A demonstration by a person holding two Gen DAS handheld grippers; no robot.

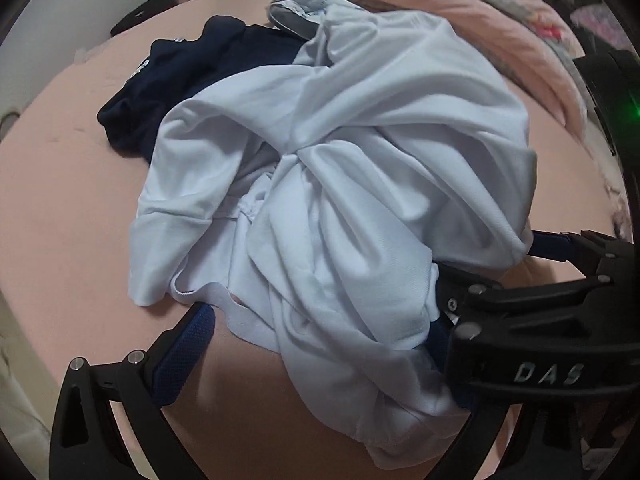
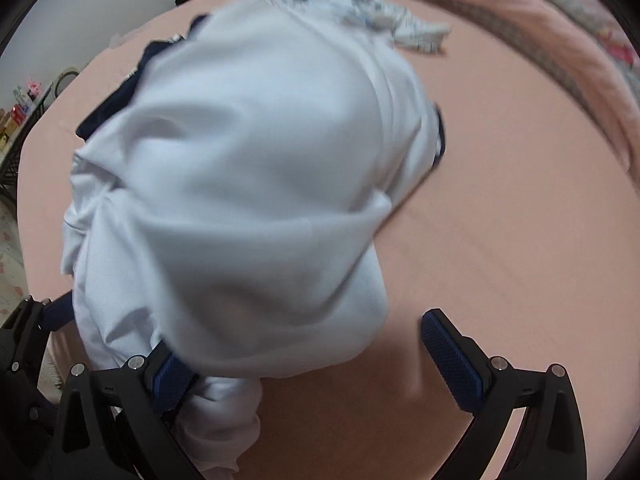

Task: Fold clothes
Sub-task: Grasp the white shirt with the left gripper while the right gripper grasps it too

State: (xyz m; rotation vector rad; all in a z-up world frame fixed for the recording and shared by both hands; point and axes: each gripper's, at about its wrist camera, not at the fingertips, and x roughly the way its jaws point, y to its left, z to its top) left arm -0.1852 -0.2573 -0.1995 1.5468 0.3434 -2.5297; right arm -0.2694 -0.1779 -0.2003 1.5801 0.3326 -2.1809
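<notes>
Navy garment (image 1: 168, 92) and pink quilt (image 1: 480, 20) lying near bed's (image 1: 60, 208) far edge. White shirt (image 1: 340, 184) bunching mid-bed btw both tongs. Left gripper (image 1: 320, 360) and right gripper (image 2: 304, 364) gaping wide, gripping nothing, cloth draping over fingers.

Shirt (image 1: 340, 184) on bed (image 1: 60, 220), atop 2nd garment (image 1: 172, 80); blanket (image 1: 460, 4) behind.

White garment (image 1: 332, 184) (crumpled) on pink bed (image 1: 60, 200).

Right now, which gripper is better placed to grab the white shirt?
Probably the right gripper: its fingers stand open with the crumpled white shirt bunched between them. The left gripper is open too, reaching only the shirt's hem.
</notes>
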